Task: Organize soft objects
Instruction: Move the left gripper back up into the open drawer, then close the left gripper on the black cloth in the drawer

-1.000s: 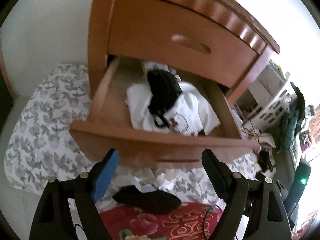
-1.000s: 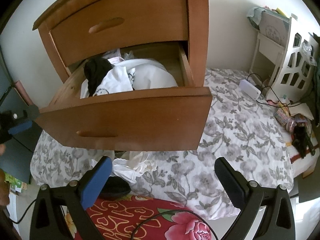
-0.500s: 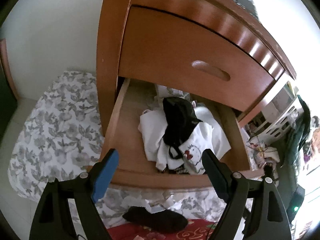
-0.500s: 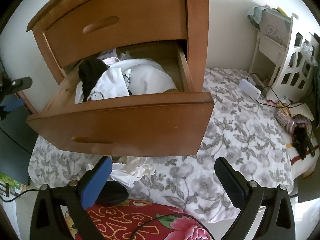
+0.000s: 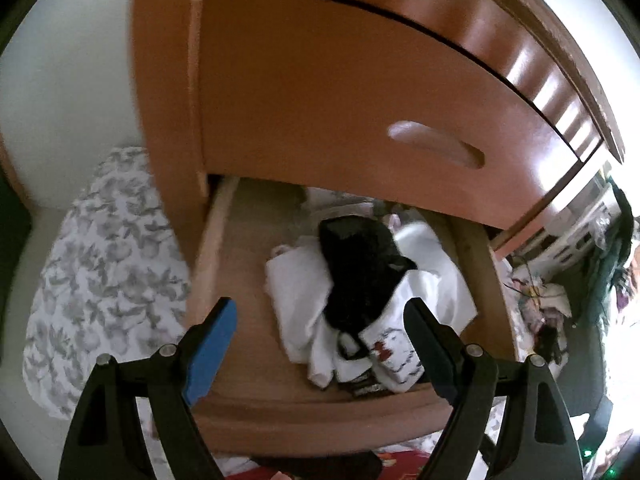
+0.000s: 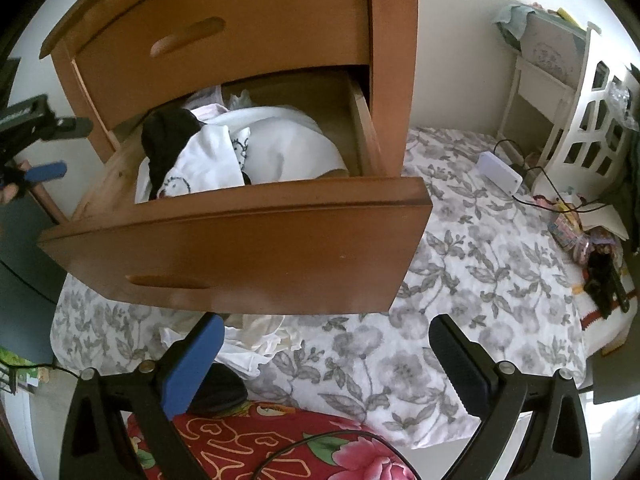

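Left wrist view — black garment [image 5: 360,268] lies beyond the open hand-held gripper [image 5: 320,320].

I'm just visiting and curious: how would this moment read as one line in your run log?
left gripper: open, over drawer | right gripper: open, empty, over bedspread | drawer: open | in it: black cloth on white clothes

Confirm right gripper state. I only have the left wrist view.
Observer: The right gripper is open with nothing between its fingers, over the floral bedspread.
Operator: Any soft stuff outside the drawer?
Observer: Yes, a crumpled white cloth lies on the bedspread just below the drawer front.
Operator: Anything else near it?
Observer: A black item lies beside that cloth, at the edge of a red blanket.
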### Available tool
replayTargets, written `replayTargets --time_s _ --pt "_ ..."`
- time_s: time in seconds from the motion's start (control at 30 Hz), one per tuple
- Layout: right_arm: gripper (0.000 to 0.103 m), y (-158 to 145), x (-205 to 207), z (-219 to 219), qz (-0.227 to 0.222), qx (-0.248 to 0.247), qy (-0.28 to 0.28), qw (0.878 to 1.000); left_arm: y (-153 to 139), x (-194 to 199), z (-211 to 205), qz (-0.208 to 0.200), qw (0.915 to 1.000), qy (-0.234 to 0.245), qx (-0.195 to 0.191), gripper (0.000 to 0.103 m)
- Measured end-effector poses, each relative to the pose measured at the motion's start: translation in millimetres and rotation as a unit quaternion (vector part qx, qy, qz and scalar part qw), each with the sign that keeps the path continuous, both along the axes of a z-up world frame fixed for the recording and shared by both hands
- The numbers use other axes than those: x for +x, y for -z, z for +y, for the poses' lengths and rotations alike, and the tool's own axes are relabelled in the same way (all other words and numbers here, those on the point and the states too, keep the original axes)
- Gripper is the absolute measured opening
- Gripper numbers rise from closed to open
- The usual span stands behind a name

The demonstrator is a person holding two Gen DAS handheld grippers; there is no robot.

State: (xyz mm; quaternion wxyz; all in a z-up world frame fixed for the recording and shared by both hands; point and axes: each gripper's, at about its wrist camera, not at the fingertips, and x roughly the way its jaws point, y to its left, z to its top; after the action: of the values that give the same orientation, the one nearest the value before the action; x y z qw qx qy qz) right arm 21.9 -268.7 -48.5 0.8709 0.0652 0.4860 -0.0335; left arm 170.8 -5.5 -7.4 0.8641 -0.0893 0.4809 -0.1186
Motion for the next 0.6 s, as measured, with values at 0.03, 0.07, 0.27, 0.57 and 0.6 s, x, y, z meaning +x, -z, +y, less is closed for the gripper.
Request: replayTargets --time_s 0.03,0.07,0.27,0.57,0.6 --pt "0.103 1 1 0 0.001 0.000 0.000 1.000 1 4 -2 0.004 1.0000 0.003 -0.002 0.086" --pt "0.103 2 1 -1 0.002 0.000 0.001 1.000 2 9 -6 0.007 1.0000 0.006 0.000 0.086" --pt "0.103 6 4 -2 0.008 0.000 0.001 1.000 13 35 -25 0.031 0.9991 0.003 0.029 0.086" --pt "0.103 13 7 -8 0.016 0.002 0.005 1.000 46 68 -50 0.076 0.9948 0.007 0.067 0.086" --pt "0.103 14 7 -8 0.017 0.002 0.005 1.000 51 71 -52 0.081 0.9941 0.006 0.072 0.086"
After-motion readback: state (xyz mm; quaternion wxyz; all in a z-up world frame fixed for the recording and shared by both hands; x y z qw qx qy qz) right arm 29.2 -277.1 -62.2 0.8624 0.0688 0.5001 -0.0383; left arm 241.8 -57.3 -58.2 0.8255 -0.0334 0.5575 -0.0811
